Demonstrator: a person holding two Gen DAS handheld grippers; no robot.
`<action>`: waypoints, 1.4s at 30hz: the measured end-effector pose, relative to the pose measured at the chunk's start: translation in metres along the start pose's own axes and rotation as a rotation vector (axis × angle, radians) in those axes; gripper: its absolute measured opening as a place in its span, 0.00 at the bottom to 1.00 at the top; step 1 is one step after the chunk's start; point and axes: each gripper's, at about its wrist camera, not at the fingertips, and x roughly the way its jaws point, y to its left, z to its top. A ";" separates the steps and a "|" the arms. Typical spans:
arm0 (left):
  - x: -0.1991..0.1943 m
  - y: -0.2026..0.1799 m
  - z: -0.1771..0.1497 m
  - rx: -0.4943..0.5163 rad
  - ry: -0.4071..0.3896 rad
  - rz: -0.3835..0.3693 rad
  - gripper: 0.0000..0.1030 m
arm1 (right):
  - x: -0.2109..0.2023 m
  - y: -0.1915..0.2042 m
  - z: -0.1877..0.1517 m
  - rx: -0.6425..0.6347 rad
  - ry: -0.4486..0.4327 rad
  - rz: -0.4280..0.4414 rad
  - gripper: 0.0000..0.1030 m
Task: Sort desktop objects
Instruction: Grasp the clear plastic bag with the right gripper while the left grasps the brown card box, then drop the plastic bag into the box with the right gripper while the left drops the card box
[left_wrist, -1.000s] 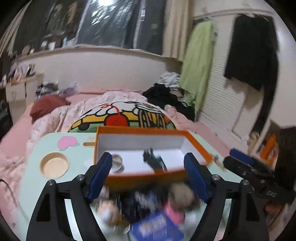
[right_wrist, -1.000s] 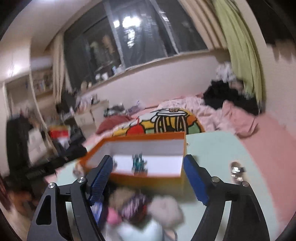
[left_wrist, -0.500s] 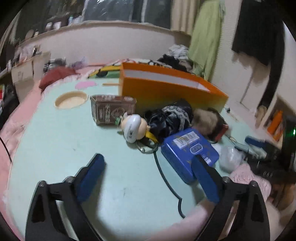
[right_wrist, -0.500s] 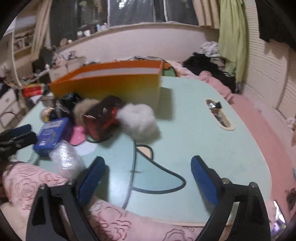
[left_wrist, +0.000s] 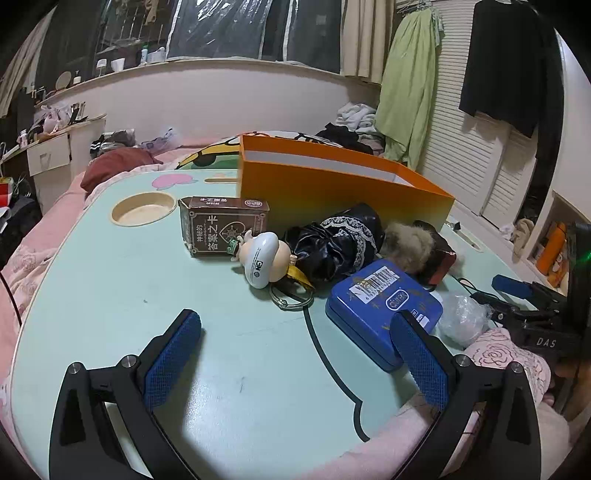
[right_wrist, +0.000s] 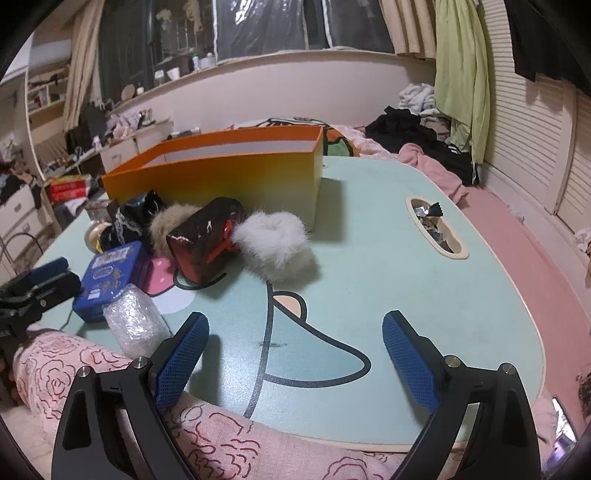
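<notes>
An orange box stands open at the back of the mint green table; it also shows in the right wrist view. In front of it lie a brown card box, a white figurine keychain, a black lace pouch, a blue tin, a tan pompom, a dark red pouch, a white fluffy scrunchie and a bubble-wrap bundle. My left gripper is open and empty over the near table edge. My right gripper is open and empty too.
A round cup recess sits at the table's back left. An oval slot holding foil wrappers is at the right. Pink rose-patterned fabric covers the near edge. Bedding and clothes lie behind the table.
Both grippers have dropped from high above the orange box to low near the table's front edge. The view now looks across the clutter. Both stayed open.
</notes>
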 end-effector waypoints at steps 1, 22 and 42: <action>0.000 -0.001 0.000 0.001 -0.002 0.000 0.99 | -0.001 -0.002 0.001 0.014 -0.009 0.017 0.92; -0.005 -0.001 0.000 -0.001 -0.010 -0.004 0.99 | -0.029 0.060 0.013 -0.156 -0.074 0.310 0.69; 0.047 0.020 0.088 -0.076 0.153 0.133 0.56 | -0.004 0.066 0.006 -0.180 0.048 0.332 0.34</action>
